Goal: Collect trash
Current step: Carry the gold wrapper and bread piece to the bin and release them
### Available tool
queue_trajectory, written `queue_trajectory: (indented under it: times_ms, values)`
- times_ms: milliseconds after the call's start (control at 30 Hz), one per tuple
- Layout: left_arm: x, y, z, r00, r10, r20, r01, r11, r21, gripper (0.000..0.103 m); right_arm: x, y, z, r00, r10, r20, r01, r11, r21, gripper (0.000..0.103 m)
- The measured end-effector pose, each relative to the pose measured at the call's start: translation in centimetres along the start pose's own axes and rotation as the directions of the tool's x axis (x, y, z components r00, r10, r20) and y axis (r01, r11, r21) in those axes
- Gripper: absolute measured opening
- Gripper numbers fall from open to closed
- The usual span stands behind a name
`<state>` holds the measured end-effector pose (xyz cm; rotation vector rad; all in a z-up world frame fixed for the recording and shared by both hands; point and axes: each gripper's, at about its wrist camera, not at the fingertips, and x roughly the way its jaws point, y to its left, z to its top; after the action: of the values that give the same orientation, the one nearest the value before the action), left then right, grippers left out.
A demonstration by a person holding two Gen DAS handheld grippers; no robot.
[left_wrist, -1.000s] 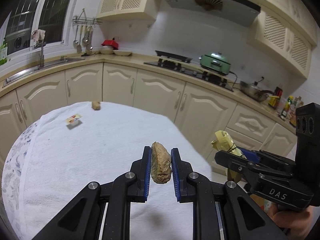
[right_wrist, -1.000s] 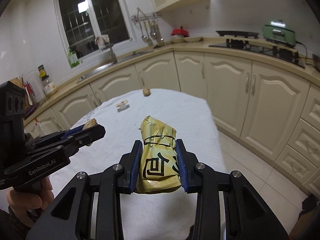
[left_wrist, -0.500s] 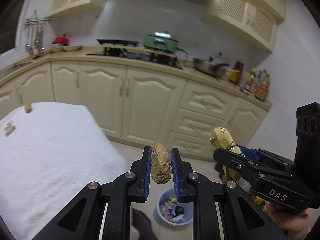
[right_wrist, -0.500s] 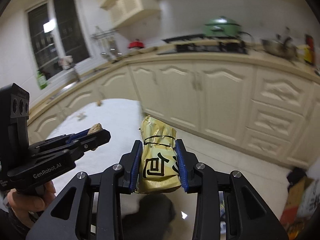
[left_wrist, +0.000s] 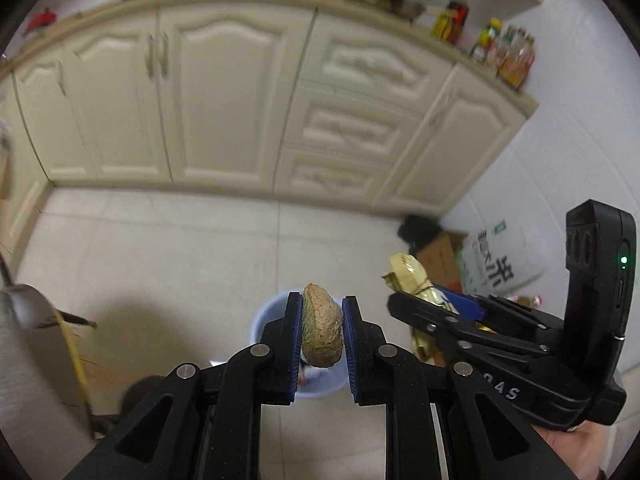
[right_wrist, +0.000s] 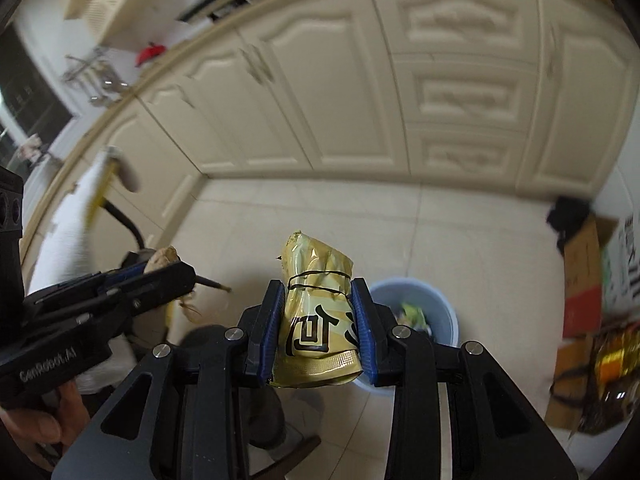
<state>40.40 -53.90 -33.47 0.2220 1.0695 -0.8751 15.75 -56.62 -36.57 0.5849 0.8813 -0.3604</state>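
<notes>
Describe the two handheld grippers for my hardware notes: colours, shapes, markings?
Both are matte black angular frames with silver pivot bolts and blue ribbed pads. The left gripper bears pale lettering on its body, blurred here. The right gripper bears raised letters ending "AS" and a boxy upright block with a green light. No cables or sleeves show.

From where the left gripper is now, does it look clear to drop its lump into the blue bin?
Probably yes. The left gripper holds the brown lump right over the open blue bin on the floor, nothing between them. The right gripper with its gold packet is off to the side.
</notes>
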Motion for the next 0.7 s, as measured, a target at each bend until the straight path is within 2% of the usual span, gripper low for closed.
queue_trajectory:
  times_ms: [67, 100, 133, 167, 200, 233, 300, 333, 400, 433, 633, 700]
  values:
    - [3.2, -0.1, 1.8, 0.998, -0.018, -0.064, 0.019, 1.000, 0.013, 0.016, 1.9, -1.7, -0.1, 1.000, -0.006, -0.026, 0.007, 0.999, 0.035, 0.039]
    - [4.8, 0.3, 2.8, 0.996, -0.010, -0.094, 0.012, 1.000, 0.017, 0.017, 2.9, -2.8, -0.1, 0.999, -0.012, -0.037, 0.014, 0.998, 0.066, 0.045]
    - [6.1, 0.2, 3.2, 0.993, 0.001, -0.119, 0.002, 1.000, 0.024, 0.024, 3.8, -3.5, 0.0, 0.999, -0.015, -0.049, 0.019, 0.996, 0.087, 0.053]
    - [7.6, 0.4, 5.4, 0.991, 0.006, -0.134, -0.002, 1.000, 0.026, 0.029, 4.6, -4.4, 0.0, 0.998, -0.019, -0.067, 0.026, 0.994, 0.107, 0.071]
    - [8.7, 0.6, 5.8, 0.990, 0.021, -0.141, -0.018, 1.000, 0.022, 0.040, 5.3, -5.2, -0.1, 0.997, -0.032, -0.073, 0.041, 0.991, 0.127, 0.077]
    - [9.3, 0.8, 6.2, 0.988, 0.039, -0.147, -0.037, 0.999, 0.018, 0.059, 5.6, -5.9, -0.2, 0.996, -0.044, -0.073, 0.054, 0.988, 0.143, 0.078]
    - [9.8, 1.4, 7.2, 0.989, 0.065, -0.134, -0.065, 0.998, 0.005, 0.078, 5.8, -6.9, -0.2, 0.997, -0.033, -0.075, 0.046, 0.985, 0.169, 0.082]
    - [9.7, 1.4, 7.4, 0.990, 0.068, -0.121, -0.067, 0.998, 0.005, 0.084, 5.6, -7.2, -0.3, 0.997, -0.029, -0.066, 0.040, 0.983, 0.181, 0.087]
    - [9.0, 1.6, 7.9, 0.990, 0.106, -0.094, -0.105, 0.994, 0.011, 0.092, 4.7, -7.4, -0.1, 0.999, -0.028, -0.039, 0.035, 0.982, 0.186, 0.100]
    - [8.5, 1.6, 8.2, 0.990, 0.122, -0.075, -0.121, 0.993, 0.011, 0.093, 4.3, -7.4, -0.1, 0.999, -0.022, -0.024, 0.026, 0.981, 0.191, 0.102]
    - [3.2, 1.2, 8.1, 0.987, 0.155, 0.045, -0.155, 0.988, 0.004, 0.094, 2.0, -5.5, 0.7, 0.998, 0.033, 0.051, -0.043, 0.978, 0.204, 0.103]
    - [0.6, 0.0, 6.2, 0.982, 0.166, 0.091, -0.167, 0.986, 0.006, 0.096, 1.3, -4.6, 0.9, 0.997, 0.049, 0.064, -0.061, 0.978, 0.201, 0.103]
